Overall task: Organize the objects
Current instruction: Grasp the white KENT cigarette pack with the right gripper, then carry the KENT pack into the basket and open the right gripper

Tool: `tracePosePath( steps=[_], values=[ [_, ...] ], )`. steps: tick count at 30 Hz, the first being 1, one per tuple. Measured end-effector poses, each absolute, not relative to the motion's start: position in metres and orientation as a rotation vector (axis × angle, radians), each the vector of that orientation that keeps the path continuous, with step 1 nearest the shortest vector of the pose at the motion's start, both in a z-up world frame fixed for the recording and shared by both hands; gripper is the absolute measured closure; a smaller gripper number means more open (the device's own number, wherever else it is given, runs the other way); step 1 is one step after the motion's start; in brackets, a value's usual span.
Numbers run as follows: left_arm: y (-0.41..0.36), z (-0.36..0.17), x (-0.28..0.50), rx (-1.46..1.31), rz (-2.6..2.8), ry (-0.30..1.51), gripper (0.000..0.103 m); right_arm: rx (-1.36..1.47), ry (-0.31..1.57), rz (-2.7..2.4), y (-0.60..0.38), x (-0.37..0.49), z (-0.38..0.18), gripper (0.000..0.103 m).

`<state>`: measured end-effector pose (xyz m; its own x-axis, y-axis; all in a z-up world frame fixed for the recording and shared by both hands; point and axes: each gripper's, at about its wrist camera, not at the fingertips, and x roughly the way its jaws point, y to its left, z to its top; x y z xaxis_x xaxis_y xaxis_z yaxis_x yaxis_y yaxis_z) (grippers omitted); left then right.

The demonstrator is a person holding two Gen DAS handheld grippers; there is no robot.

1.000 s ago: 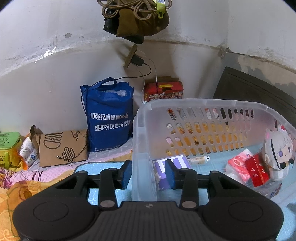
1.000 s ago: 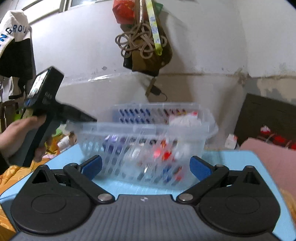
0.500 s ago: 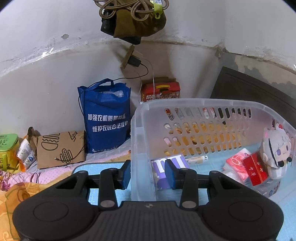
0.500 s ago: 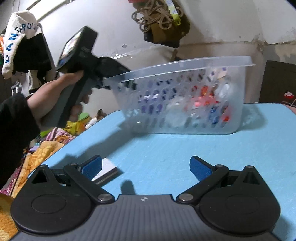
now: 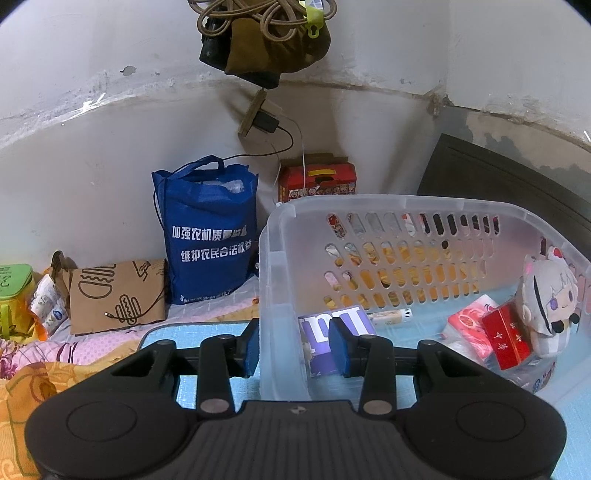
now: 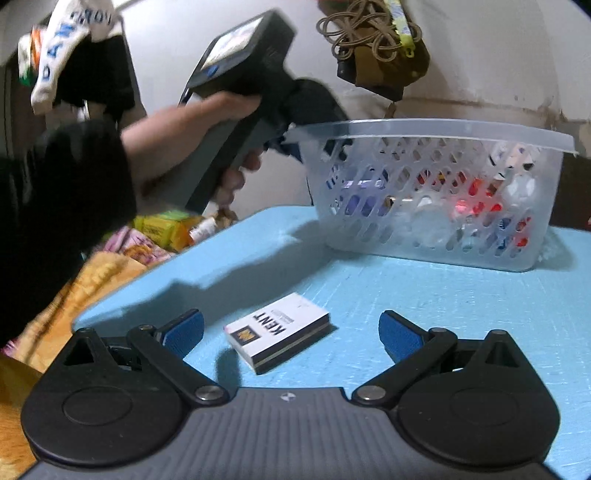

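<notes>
A clear plastic basket (image 5: 273,280) stands on the blue table (image 6: 461,314). My left gripper (image 5: 293,349) straddles its near-left wall, pads on each side of it. Inside lie a purple box (image 5: 319,332), a red box (image 5: 508,338), a red-and-white pack (image 5: 467,321), a plush doll (image 5: 548,302) and a small tube (image 5: 388,315). In the right wrist view the basket (image 6: 436,192) stands at the back. A white KENT cigarette pack (image 6: 279,330) lies flat between the fingers of my open right gripper (image 6: 291,332).
Past the table's far edge are a blue tote bag (image 5: 208,236), a brown paper bag (image 5: 118,295), a red carton (image 5: 317,179) and a green box (image 5: 13,291). A dark bundle with cord (image 5: 264,35) hangs on the wall. Orange bedding (image 6: 85,280) lies left of the table.
My right gripper has pulled back and dropped low, so the KENT pack now lies between its fingers. The basket has come to rest on the table, still held by the left gripper.
</notes>
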<state>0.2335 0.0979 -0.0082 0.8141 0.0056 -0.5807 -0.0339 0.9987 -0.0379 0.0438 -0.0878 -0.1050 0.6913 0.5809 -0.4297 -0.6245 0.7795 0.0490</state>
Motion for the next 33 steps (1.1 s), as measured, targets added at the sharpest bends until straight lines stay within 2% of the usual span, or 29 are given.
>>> tracePosePath(
  steps=[5, 8, 9, 10, 11, 20, 33],
  values=[
    [0.096, -0.008, 0.235, -0.046, 0.029, 0.617, 0.060, -0.077, 0.402, 0.560, -0.078, 0.041, -0.112, 0.001],
    [0.097, -0.008, 0.233, -0.054, 0.024, 0.617, 0.060, -0.070, 0.409, 0.549, -0.072, 0.043, -0.114, 0.011],
    [0.098, -0.008, 0.233, -0.056, 0.024, 0.616, 0.060, -0.082, 0.420, 0.564, -0.069, 0.045, -0.114, 0.018],
    [0.097, -0.008, 0.233, -0.056, 0.026, 0.617, 0.060, -0.115, 0.415, 0.555, -0.065, 0.044, -0.115, 0.030],
    [0.098, -0.008, 0.233, -0.054, 0.026, 0.617, 0.060, -0.143, 0.405, 0.548, -0.063, 0.043, -0.115, 0.034],
    [0.099, -0.009, 0.232, -0.055, 0.022, 0.611, 0.060, -0.079, 0.410, 0.553, -0.093, 0.050, -0.103, 0.034],
    [0.093, -0.008, 0.233, -0.032, 0.032, 0.609, 0.060, -0.130, 0.334, 0.516, -0.131, 0.054, -0.082, 0.034]
  ],
)
